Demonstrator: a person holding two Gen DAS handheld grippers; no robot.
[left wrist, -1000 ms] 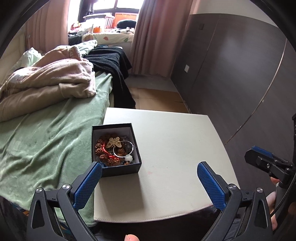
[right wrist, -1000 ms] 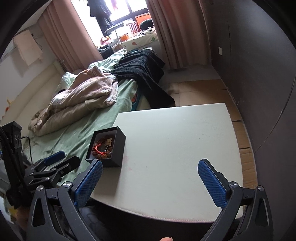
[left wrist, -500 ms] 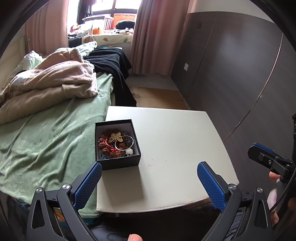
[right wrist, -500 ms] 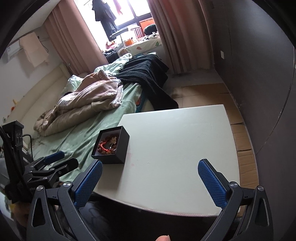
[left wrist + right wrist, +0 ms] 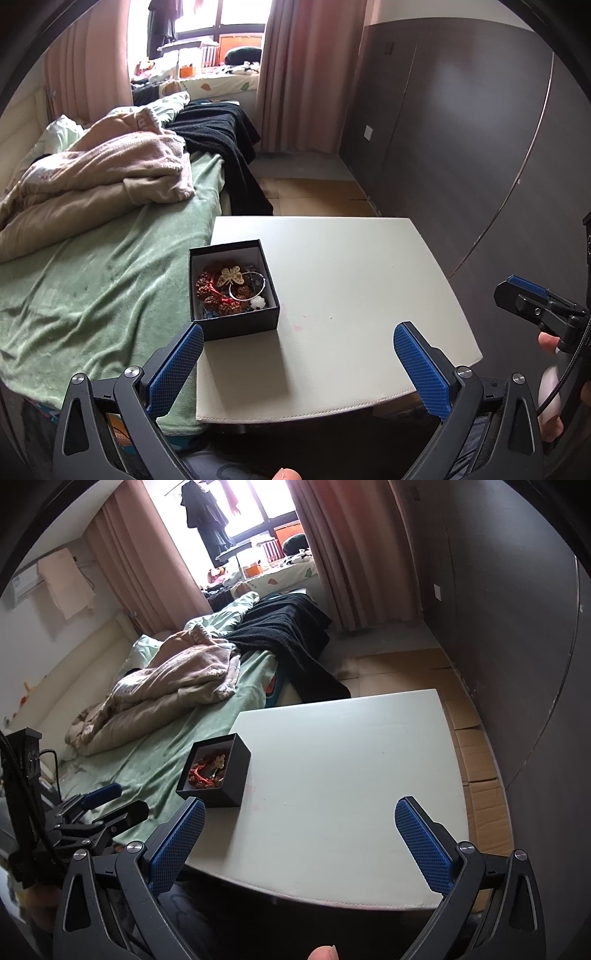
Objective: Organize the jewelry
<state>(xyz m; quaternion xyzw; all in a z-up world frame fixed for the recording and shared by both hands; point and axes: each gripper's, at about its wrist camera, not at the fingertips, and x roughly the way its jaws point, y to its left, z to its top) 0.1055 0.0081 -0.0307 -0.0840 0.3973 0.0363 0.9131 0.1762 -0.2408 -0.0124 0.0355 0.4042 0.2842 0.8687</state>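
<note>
An open black jewelry box (image 5: 236, 325) stands near the left edge of a white table (image 5: 351, 280). It holds a brown bead bracelet with red cord (image 5: 212, 291), a gold butterfly piece (image 5: 231, 276), a silver ring bangle (image 5: 249, 286) and a small white flower piece (image 5: 257, 303). The box also shows in the right wrist view (image 5: 216, 771). My left gripper (image 5: 299, 365) is open and empty, held back from the table's near edge. My right gripper (image 5: 301, 845) is open and empty, also behind the near edge.
A bed with a green sheet (image 5: 92, 288), a beige blanket (image 5: 103, 173) and a black throw (image 5: 221, 136) lies left of the table. A dark wall panel (image 5: 461, 147) runs along the right. Cardboard covers the floor (image 5: 476, 746) beyond the table.
Both grippers have drawn back and risen from the table, so the box and table look smaller and farther. Both stay open. The box has not moved.
</note>
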